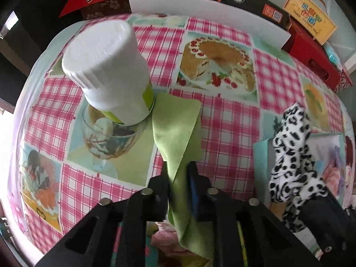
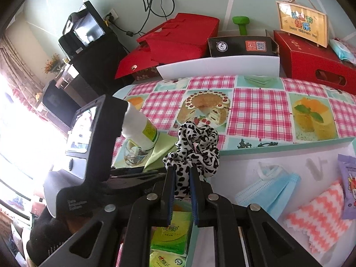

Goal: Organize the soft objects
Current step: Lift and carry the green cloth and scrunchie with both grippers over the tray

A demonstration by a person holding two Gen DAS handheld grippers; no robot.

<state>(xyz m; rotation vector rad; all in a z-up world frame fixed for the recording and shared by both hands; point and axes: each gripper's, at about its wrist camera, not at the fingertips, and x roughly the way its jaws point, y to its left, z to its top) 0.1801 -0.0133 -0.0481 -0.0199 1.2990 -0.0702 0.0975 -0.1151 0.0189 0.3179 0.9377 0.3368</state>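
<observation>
On the table: checked cloth point(image 1: 224, 120) with cake prints, and both grippers are busy over it.
Far left: white-capped bottle point(image 1: 106, 71) stands upright, its base touching the far edge of the green cloth point(image 1: 175, 129).
Left gripper point(image 1: 178, 178): pointing steeply down, jaws nearly together and pinched on the near end of the green cloth; the rest fans out flat toward the bottle.
Right gripper point(image 2: 182, 184): jaws nearly together too, clamped on the black-and-white scrunchie point(image 2: 195, 149), which bunches up above the tips, clear of the table.
Tray point(image 2: 278, 155): pale tray just right of the scrunchie, already holding blue masks point(image 2: 269, 189), a pink zigzag cloth point(image 2: 311, 218) and a purple packet point(image 2: 349, 184).
Step in hand, my read: lift the green cloth away and bring it to the tray with the other soft things.
Doing it well: draw the cloth back toward the gripper and up, gently, because a corner lies at the bottle's foot and a sharp tug could tip it. Keep the pinch firm; the cloth is thin and may slip.
Left view only: the pinch on the green cloth and how the cloth lies.
Right view only: the tray's contents, green tissue packs point(image 2: 171, 229) under the jaws, and the gloved hand point(image 2: 44, 233) carrying the left gripper.
</observation>
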